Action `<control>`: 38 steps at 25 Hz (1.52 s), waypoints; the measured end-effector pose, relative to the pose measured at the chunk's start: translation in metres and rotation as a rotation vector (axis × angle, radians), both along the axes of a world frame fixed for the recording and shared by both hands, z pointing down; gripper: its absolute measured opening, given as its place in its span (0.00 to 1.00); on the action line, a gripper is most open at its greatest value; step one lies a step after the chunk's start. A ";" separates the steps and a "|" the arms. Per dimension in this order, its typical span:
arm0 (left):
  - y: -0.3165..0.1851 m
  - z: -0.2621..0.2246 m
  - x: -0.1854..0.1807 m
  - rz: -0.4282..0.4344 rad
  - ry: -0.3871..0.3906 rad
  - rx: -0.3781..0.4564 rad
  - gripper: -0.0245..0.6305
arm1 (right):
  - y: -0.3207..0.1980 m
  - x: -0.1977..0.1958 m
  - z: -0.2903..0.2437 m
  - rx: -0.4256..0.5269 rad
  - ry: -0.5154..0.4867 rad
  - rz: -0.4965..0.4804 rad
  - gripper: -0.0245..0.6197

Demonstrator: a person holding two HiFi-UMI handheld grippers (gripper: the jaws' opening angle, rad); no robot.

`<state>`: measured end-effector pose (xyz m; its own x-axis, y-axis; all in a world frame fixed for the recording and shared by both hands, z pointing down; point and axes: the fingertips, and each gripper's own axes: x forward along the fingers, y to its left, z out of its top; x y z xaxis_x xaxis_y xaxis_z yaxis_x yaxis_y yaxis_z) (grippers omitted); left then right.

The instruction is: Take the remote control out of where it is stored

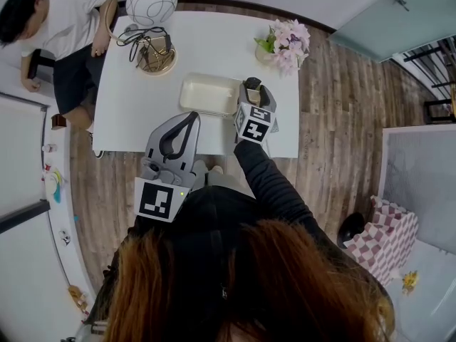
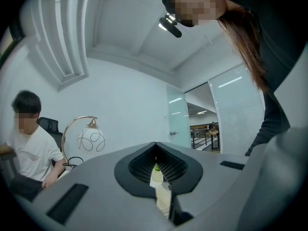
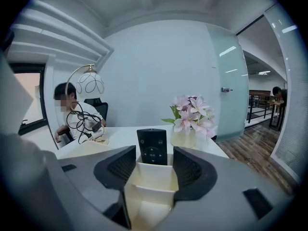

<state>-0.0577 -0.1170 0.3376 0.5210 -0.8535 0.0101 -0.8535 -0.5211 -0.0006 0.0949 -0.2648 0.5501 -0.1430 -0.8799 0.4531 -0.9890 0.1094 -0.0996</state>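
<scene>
right tongs [image 3: 153, 159] gaping astride cream holder [image 3: 151, 178], remote [image 3: 152, 147] upright inside, left tongs [image 2: 156, 163] closed, flowers [image 3: 192, 115] behind

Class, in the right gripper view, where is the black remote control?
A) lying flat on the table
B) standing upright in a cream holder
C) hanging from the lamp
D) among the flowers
B: the remote control stands upright in the far slot of the cream holder, buttons facing the camera.
</scene>
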 end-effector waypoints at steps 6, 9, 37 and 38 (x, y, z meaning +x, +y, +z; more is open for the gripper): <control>0.002 0.001 -0.004 -0.008 -0.001 -0.002 0.05 | -0.004 0.003 0.003 -0.022 0.011 0.072 0.40; 0.001 0.002 -0.008 -0.016 0.003 -0.002 0.05 | -0.004 0.002 0.006 -0.022 0.025 0.079 0.39; -0.003 0.001 0.001 0.035 0.020 -0.002 0.05 | -0.007 0.017 -0.115 0.271 -0.052 -0.070 0.33; -0.003 0.001 0.002 0.039 0.020 -0.001 0.05 | -0.005 0.019 -0.124 0.286 -0.051 -0.081 0.33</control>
<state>-0.0554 -0.1197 0.3389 0.5544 -0.8322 0.0004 -0.8321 -0.5543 0.0166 0.1135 -0.2694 0.4266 -0.2335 -0.9557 0.1791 -0.9706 0.2180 -0.1023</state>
